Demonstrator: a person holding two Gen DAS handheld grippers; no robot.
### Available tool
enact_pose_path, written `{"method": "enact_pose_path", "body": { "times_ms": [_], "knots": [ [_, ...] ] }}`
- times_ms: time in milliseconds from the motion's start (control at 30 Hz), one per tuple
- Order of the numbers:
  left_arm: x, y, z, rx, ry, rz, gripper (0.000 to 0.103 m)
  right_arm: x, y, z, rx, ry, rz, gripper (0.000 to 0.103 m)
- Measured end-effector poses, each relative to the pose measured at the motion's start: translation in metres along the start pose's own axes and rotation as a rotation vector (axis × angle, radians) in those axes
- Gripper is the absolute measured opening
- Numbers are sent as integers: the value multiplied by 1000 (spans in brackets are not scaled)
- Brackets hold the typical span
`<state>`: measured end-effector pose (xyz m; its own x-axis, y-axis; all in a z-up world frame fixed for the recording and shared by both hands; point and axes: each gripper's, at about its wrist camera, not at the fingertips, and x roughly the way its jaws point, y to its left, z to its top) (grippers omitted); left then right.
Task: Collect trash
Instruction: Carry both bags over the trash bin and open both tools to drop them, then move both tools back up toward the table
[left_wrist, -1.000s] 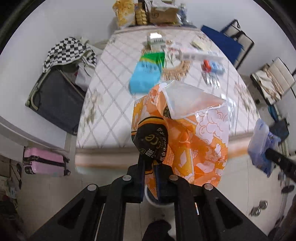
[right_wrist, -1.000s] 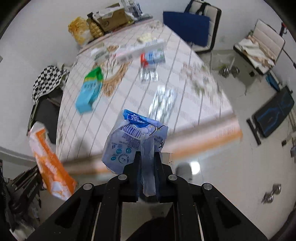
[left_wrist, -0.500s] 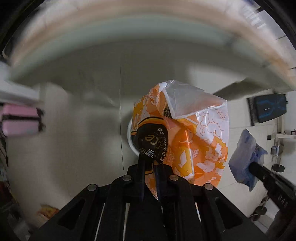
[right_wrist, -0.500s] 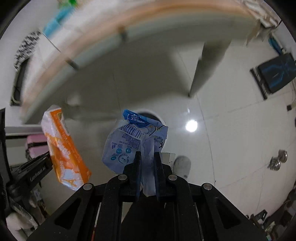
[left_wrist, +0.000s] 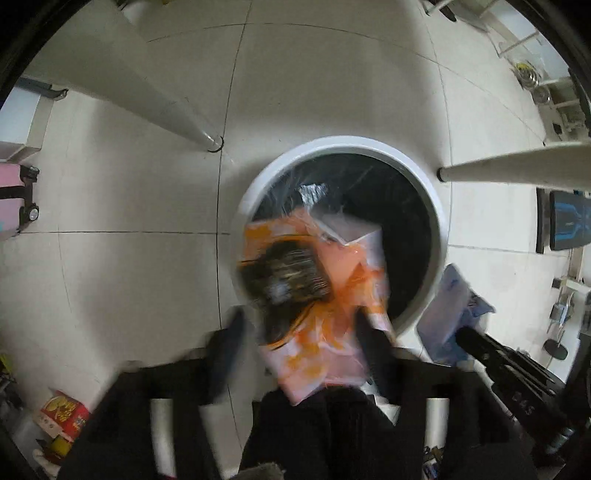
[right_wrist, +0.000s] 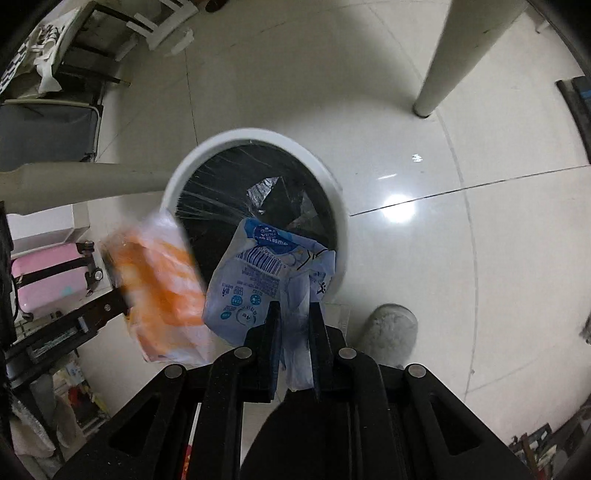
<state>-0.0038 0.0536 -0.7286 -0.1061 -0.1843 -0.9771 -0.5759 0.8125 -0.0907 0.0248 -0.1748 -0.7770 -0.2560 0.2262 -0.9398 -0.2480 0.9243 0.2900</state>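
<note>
Two wrappers over the white bin (left_wrist: 436, 206) (black liner): orange bag (left_wrist: 325, 295), blurred, loose above its near rim between the left gripper (left_wrist: 299, 332) jaws, just opened wide; blue wrapper (right_wrist: 266, 273) pinched in the right gripper (right_wrist: 293, 314).

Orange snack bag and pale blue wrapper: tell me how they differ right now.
The orange snack bag is blurred and loose between the left gripper's just-opened jaws; the pale blue wrapper is sharp, still pinched in the right gripper. The orange bag carries a dark brown patch; the blue wrapper shows a barcode. Both hang over the white round bin with its black liner.
</note>
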Motion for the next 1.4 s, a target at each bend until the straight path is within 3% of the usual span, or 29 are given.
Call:
{"method": "enact_pose_path", "body": {
  "times_ms": [67, 133, 200, 267, 333, 500, 833, 1167, 1400],
  "knots": [
    [1, 6, -4, -6, -31, -6, 85, 12, 5, 10, -6, 3, -4, 40],
    [-3, 11, -8, -24, -43, -5, 95, 18, 9, 11, -15, 1, -6, 51],
    [-9, 12, -12, -27, -63, 17, 96, 19, 9, 11, -27, -5, -28, 64],
    [-18, 9, -16, -19, -91, 48, 96, 17, 15, 11, -65, -22, -70, 93],
    [-24, 19, -19, -5, -113, 79, 96, 11, 20, 11, -106, -46, -131, 103],
    [-45, 12, -33, 17, -144, 131, 96, -7, 37, 3, -189, -73, -230, 103],
    [-94, 7, -55, 40, -169, 151, 96, -67, 60, -15, -213, -131, -282, 103],
    [-171, -4, -88, 36, -188, 140, 96, -166, 89, -47, -247, -177, -274, 103],
    [-253, -6, -119, 36, -200, 130, 96, -257, 111, -76, -241, -193, -236, 103]
  ]
}}
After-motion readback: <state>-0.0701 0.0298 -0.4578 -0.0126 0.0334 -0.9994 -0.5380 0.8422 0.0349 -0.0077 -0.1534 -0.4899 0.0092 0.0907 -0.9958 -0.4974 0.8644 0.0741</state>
